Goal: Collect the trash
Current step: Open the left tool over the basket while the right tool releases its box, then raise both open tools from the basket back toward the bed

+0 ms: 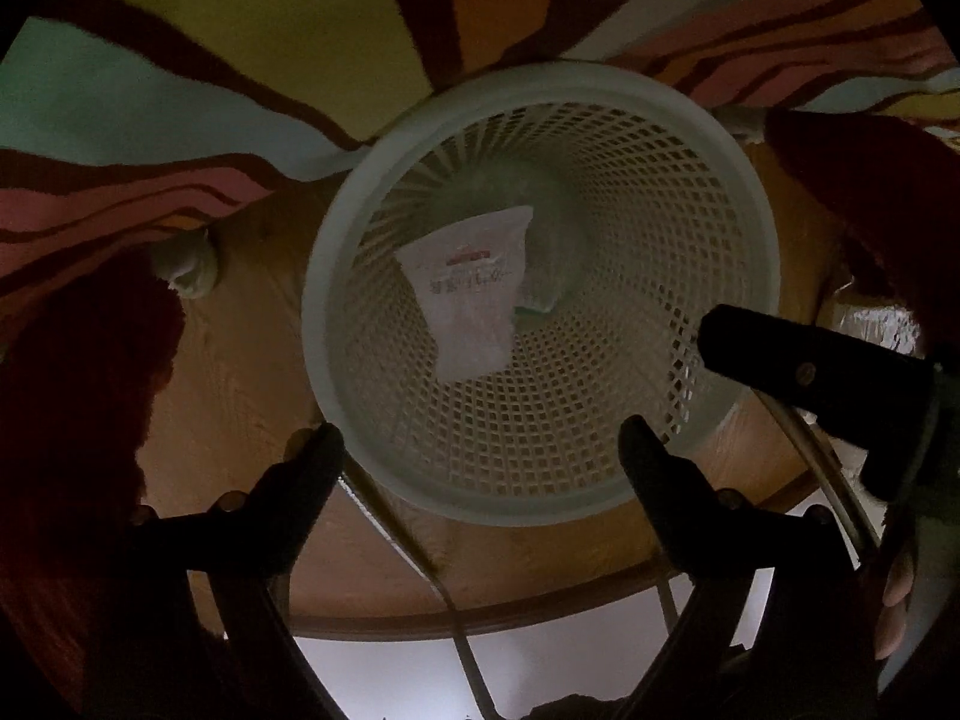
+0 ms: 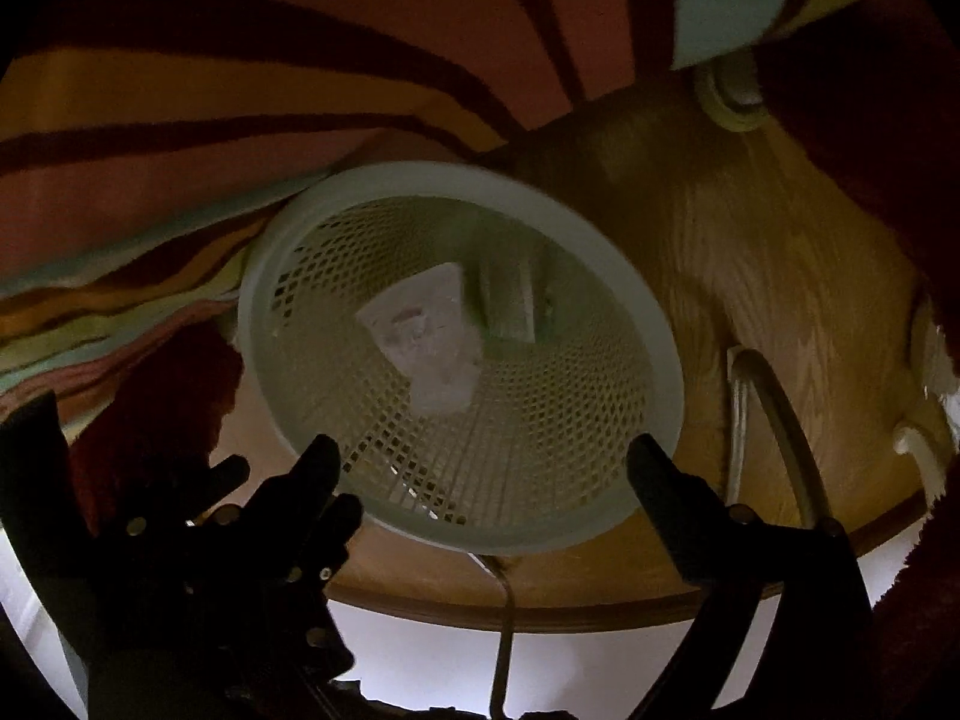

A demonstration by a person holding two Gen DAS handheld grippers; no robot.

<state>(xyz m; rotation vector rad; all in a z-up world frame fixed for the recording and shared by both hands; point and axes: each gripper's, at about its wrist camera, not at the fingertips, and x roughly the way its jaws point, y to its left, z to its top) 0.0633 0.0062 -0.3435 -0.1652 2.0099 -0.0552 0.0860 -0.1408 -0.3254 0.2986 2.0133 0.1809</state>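
Observation:
A white lattice wastebasket point(image 1: 336, 276) point(image 2: 654, 360) stands on a round wooden surface, and both cameras look down into it. Inside lies a white plastic wrapper point(image 1: 474, 294) point(image 2: 429, 342) with red print, and a green-and-white packet point(image 1: 540, 300) point(image 2: 510, 306) rests behind it. My left gripper point(image 1: 483, 447) hangs over the basket's near rim, open, with nothing between its fingers. My right gripper point(image 2: 486, 459) is also above the near rim, open and empty. One of its fingers point(image 1: 780, 360) shows at the right of the left wrist view.
The wooden surface point(image 1: 252, 360) point(image 2: 780, 276) ends in a curved edge near me, with metal rods and pale floor below. A striped rug point(image 1: 180, 60) lies beyond. Dark red fluffy cloth point(image 1: 78, 396) flanks the basket. A pale lump point(image 1: 186, 270) and a white cable point(image 2: 744, 396) lie on the wood.

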